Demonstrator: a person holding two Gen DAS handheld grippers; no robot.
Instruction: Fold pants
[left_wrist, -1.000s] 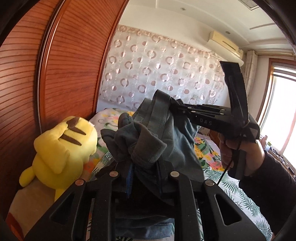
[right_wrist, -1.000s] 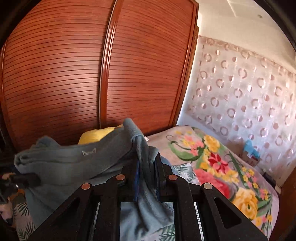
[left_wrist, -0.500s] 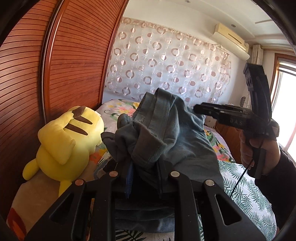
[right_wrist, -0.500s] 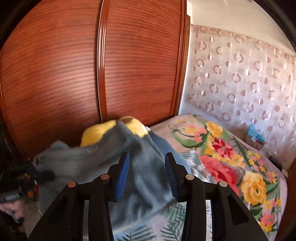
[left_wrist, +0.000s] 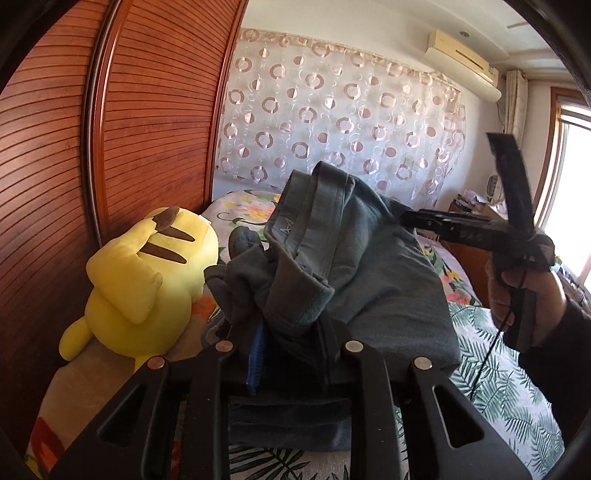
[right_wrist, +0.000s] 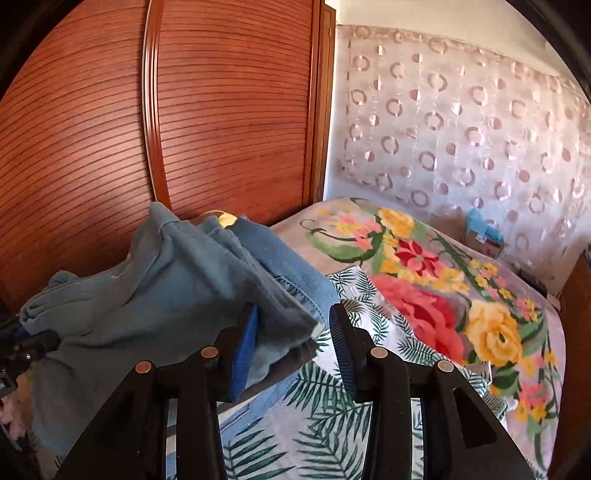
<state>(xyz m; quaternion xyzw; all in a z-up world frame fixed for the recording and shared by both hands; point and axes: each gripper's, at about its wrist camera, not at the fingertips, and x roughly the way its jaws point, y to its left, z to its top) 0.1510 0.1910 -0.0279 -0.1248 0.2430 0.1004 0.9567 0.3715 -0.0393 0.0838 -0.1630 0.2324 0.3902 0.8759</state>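
Bed (right_wrist: 424, 280): carrying the heap at nine o'clock.
Pants (left_wrist: 369, 280): lying bunched on the bed, waistband being lifted for folding.
Left gripper (left_wrist: 291, 354): jaws pinching pants, easing apart.
Right gripper (right_wrist: 291, 343): jaws standing spread, cloth edge loose between them.

In the left wrist view the bunched grey-blue pants (left_wrist: 332, 266) cover the left gripper (left_wrist: 291, 343) almost entirely: only a sliver of one blue pad shows, so how the cloth sits between the opening jaws cannot be told. The pants also hide the fingertips of the right gripper (left_wrist: 424, 221). The person's sleeve (left_wrist: 554, 354) is cut off by the right edge. In the right wrist view only a scrap of the yellow plush toy (right_wrist: 221, 218) peeks above the pants, toward the bed's far left corner.
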